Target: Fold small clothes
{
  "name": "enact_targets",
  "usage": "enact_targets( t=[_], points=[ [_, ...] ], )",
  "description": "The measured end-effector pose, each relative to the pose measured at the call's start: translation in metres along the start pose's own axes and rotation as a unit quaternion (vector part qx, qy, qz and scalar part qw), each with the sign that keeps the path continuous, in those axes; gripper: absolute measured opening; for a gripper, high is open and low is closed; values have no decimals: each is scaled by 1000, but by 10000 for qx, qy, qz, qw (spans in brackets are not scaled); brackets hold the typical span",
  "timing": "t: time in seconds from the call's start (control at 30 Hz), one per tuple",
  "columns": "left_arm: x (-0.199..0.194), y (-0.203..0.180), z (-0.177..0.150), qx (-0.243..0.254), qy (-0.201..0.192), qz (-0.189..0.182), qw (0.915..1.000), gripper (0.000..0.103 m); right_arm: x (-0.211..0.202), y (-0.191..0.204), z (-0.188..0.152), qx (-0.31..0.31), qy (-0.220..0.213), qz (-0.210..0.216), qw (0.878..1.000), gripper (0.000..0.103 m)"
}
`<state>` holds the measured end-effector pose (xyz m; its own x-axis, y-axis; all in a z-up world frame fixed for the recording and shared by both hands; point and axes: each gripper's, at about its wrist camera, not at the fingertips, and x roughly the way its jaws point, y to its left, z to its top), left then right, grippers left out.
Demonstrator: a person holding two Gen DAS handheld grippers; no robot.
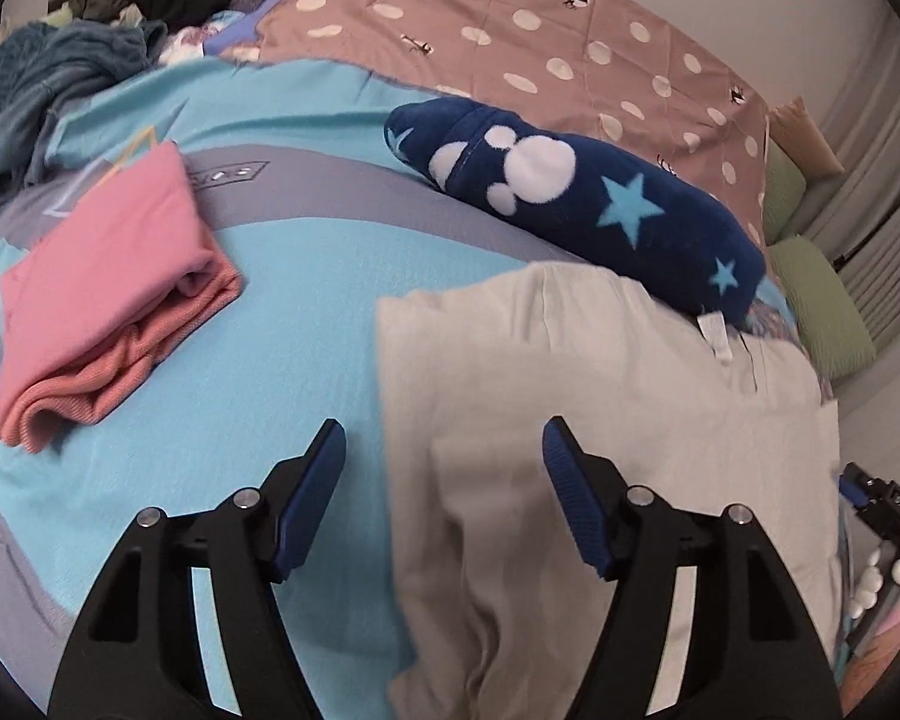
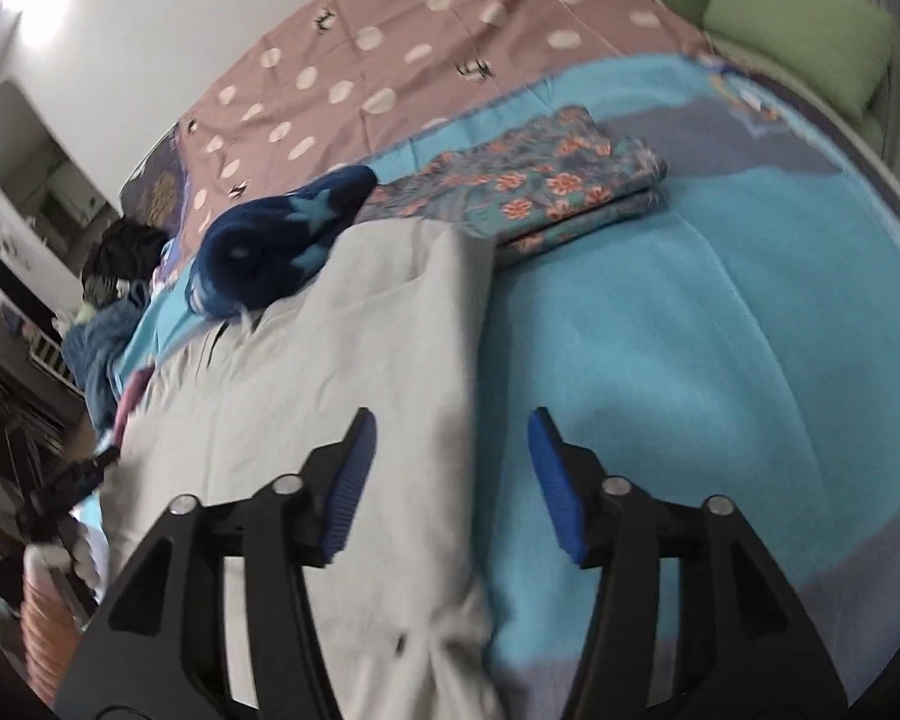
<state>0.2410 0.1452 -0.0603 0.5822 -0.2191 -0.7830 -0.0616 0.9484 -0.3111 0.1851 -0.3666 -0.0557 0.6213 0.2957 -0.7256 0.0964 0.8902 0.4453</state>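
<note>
Nearest in the left wrist view, the left claw [image 1: 444, 444] stands wide apart with nothing between its blue pads; it hovers over the left edge of the pale grey garment [image 1: 600, 420], one pad above the fabric and the other above the turquoise blanket [image 1: 240, 360]. In the right wrist view the right claw [image 2: 450, 432] is likewise spread wide and holds nothing, straddling the garment's right edge [image 2: 330, 390], one pad over the cloth and one over the blanket [image 2: 690, 330].

The pale grey garment lies spread flat on the blanket, on the bed. To its left, apart from it, sits a folded pink garment [image 1: 108, 300]. At the grey garment's far edge, touching it, lies a rolled navy fleece with stars and white spots [image 1: 570, 192]. Just beyond its far right corner rests a folded floral cloth [image 2: 540, 186].

Farther from the grey garment, a brown dotted sheet [image 1: 540, 36] covers the bed, green pillows [image 2: 798, 30] lie at the far right, and a heap of blue and dark clothes [image 1: 72, 72] sits far left.
</note>
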Motion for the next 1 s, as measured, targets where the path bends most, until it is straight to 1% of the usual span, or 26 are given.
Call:
enact_targets(
  t=[0.03, 0.07, 0.1, 0.13, 0.17, 0.2, 0.23, 0.3, 0.33, 0.37, 0.4, 0.43, 0.5, 0.53, 0.6, 0.63, 0.7, 0.73, 0.77, 0.8, 0.83, 0.87, 0.93, 0.97, 1.0],
  points=[
    [9, -2, 5, 6, 54, 43, 10000, 69, 10, -4, 8, 91, 70, 61, 9999, 59],
    [16, -5, 8, 70, 59, 170, 9998, 69, 22, -6, 15, 88, 119, 126, 9998, 59],
    [23, -10, 10, 248, -1, 424, 9988, 69, 34, -4, 21, -4, 135, 104, 9999, 58],
    [29, -16, 10, 497, -66, 680, 9964, 69, 42, -2, 23, -130, 72, -102, 9998, 39],
    [33, -23, 9, 731, -132, 897, 9932, 69, 47, 0, 23, -261, -7, -379, 9989, 26],
    [34, -28, 7, 859, -182, 1047, 9906, 69, 52, 1, 21, -342, -99, -605, 9975, 17],
    [33, -30, 6, 905, -219, 1104, 9895, 69, 53, -1, 20, -296, -156, -578, 9978, 16],
    [30, -25, 6, 808, -265, 1036, 9910, 64, 49, -6, 17, -175, -256, -491, 9983, 12],
    [28, -20, 7, 694, -299, 1017, 9919, 55, 47, -9, 17, -100, -276, -453, 9985, 9],
    [24, -14, 7, 539, -358, 1052, 9923, 42, 44, -14, 16, 19, -318, -454, 9985, 3],
    [21, -9, 8, 419, -397, 1077, 9925, 37, 41, -17, 16, 122, -368, -556, 9977, 0],
    [18, -5, 8, 314, -431, 1069, 9928, 34, 35, -24, 16, 290, -489, -861, 9947, 0],
    [15, 0, 7, 210, -490, 1127, 9922, 34, 26, -35, 16, 462, -623, -896, 9930, 0],
    [13, 2, 7, 152, -501, 1054, 9930, 34, 23, -40, 15, 531, -602, -794, 9936, 0],
    [4, 7, 4, 32, -492, 903, 9947, 37, 16, -49, 11, 609, -425, -332, 9967, 2],
    [-3, 7, 1, 23, -505, 805, 9955, 43, 9, -48, 8, 564, -388, -198, 9975, 5],
    [-21, 6, -10, 132, -556, 539, 9969, 50, -9, -36, -5, 215, -356, 22, 9991, 5],
    [-30, 3, -18, 242, -557, 433, 9972, 57, -19, -28, -15, -5, -307, 161, 9994, 11],
    [-39, 0, -26, 374, -560, 365, 9971, 59, -27, -22, -24, -154, -214, 269, 9993, 26],
    [-46, -2, -35, 496, -557, 335, 9967, 59, -31, -17, -32, -266, -137, 322, 9990, 33],
    [-52, -5, -44, 614, -543, 312, 9961, 62, -35, -11, -41, -414, -56, 349, 9985, 41],
    [-60, -7, -56, 754, -520, 271, 9954, 68, -39, -3, -53, -639, 24, 329, 9974, 42],
    [-68, -6, -76, 895, -444, 208, 9948, 69, -40, 11, -70, -1086, 157, 129, 9939, 43],
    [-68, -6, -86, 970, -346, 183, 9945, 69, -36, 17, -80, -1347, 267, -117, 9905, 42],
    [-68, -5, -93, 1041, -272, 207, 9940, 69, -30, 21, -89, -1550, 339, -426, 9864, 37]
  ],
)
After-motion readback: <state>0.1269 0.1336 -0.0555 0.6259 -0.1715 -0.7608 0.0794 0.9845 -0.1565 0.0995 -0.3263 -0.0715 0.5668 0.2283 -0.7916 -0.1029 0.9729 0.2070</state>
